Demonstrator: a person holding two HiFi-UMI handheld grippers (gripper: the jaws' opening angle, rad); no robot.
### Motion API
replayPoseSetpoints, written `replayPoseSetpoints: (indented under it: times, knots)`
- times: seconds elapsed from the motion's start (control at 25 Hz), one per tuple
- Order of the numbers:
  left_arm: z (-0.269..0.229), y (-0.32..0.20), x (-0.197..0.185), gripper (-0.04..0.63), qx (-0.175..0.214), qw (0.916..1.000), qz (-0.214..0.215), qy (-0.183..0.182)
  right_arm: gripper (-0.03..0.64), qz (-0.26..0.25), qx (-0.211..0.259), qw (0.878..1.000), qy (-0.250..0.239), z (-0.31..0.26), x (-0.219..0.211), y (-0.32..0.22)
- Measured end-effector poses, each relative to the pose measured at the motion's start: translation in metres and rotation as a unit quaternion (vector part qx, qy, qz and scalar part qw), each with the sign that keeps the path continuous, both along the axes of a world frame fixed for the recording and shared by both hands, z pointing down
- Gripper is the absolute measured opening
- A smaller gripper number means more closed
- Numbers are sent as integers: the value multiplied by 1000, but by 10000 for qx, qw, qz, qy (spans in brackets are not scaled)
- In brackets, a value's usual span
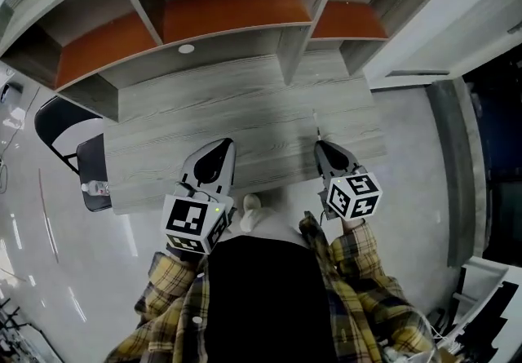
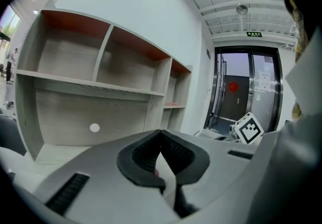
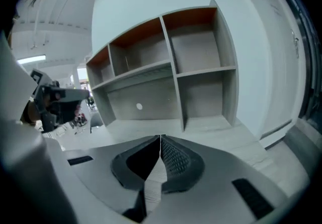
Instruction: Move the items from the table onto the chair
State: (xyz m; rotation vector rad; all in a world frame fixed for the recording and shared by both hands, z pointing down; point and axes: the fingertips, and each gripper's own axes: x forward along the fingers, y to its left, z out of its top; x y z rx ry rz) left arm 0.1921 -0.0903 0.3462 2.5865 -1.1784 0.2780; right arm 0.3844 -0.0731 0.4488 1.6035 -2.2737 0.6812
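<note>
The grey wooden table (image 1: 245,121) lies bare in front of me in the head view. My left gripper (image 1: 223,144) hovers over its near edge, jaws shut with nothing between them; its pads meet in the left gripper view (image 2: 161,133). My right gripper (image 1: 319,143) hangs over the near right part of the table, also shut and empty, its tips touching in the right gripper view (image 3: 160,139). To the left of the table stands a black chair (image 1: 91,159) with a small pale item (image 1: 96,188) on its seat.
A shelf unit (image 1: 236,15) with orange-backed, empty compartments rises along the table's far side. A white round cap (image 1: 186,49) sits in its back panel. A glass door (image 2: 246,92) shows off to the right. Glossy floor surrounds the chair.
</note>
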Motion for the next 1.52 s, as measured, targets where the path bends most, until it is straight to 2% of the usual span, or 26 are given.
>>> replayPoseSetpoints:
  times: [0.12,0.28,0.4,0.48,0.56,0.76,1.04,1.28,1.52]
  knots:
    - [11,14,7,5,-180,9998,32,-84,21,83,-375,9990,226,44,24,-11]
    - [26,31,5,5,-420,9988,-27,-250,23,399,-842,9956,63,100,51,-26]
    - [36,40,-3,5,-582,9975,-175,-370,28,544,-1055,9929,127,129,65,-31]
    - [40,44,-10,5,-672,9964,-288,-422,88,461,-1158,9919,235,143,67,-33]
    - [45,48,-17,5,-743,9953,-403,-470,110,337,-1233,9911,371,154,67,-35]
    - [48,59,-27,5,-810,9936,-604,-512,115,122,-1316,9864,977,178,65,-38]
    - [48,72,-29,5,-825,9931,-658,-515,114,90,-1427,9798,1400,184,63,-42]
    - [46,77,-32,5,-783,9931,-728,-476,86,159,-1510,9800,1287,185,62,-42]
    - [46,84,-36,5,-768,9930,-781,-447,65,494,-1646,9806,937,185,67,-40]
